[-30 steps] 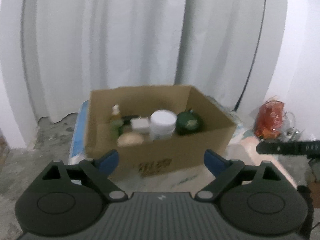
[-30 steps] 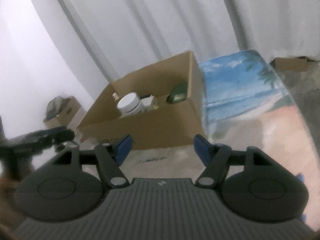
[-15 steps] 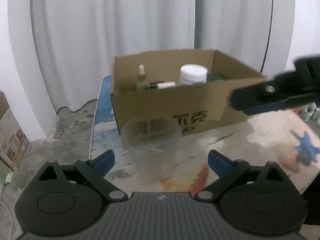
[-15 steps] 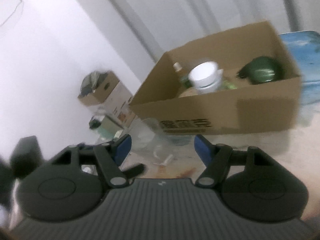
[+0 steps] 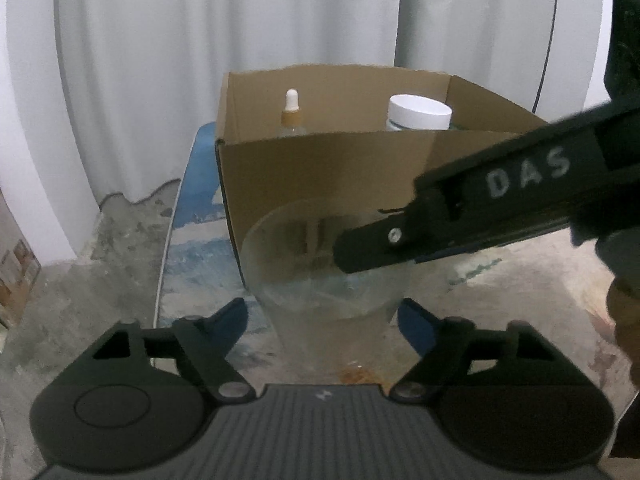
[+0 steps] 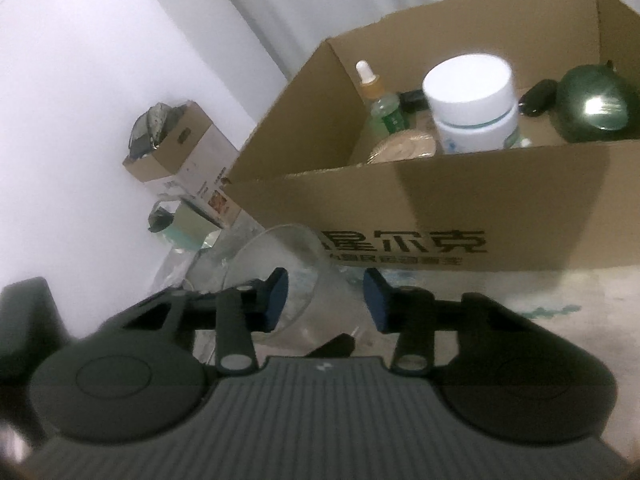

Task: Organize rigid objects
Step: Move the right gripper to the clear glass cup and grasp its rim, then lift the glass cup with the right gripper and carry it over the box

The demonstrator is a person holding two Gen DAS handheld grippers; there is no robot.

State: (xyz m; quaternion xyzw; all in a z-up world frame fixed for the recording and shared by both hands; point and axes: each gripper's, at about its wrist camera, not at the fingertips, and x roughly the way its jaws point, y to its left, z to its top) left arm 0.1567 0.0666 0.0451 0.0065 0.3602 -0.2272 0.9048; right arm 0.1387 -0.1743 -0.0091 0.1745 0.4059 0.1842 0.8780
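A clear plastic cup stands on the table in front of a cardboard box. My left gripper is open with its blue pads on either side of the cup's lower part. My right gripper is open at the cup's rim; one finger reaches over the rim from the right in the left wrist view. The box holds a dropper bottle, a white-lidded jar, a dark green round object and a tan round lid.
The table has a beach-print cover. A small carton and a dark-capped container stand on the floor left of the box. White curtains hang behind. Concrete floor lies to the left.
Both grippers have come down and closer to the cup. My left pads now flank the cup. My right gripper has swung left, and its finger now reaches over the cup's rim.
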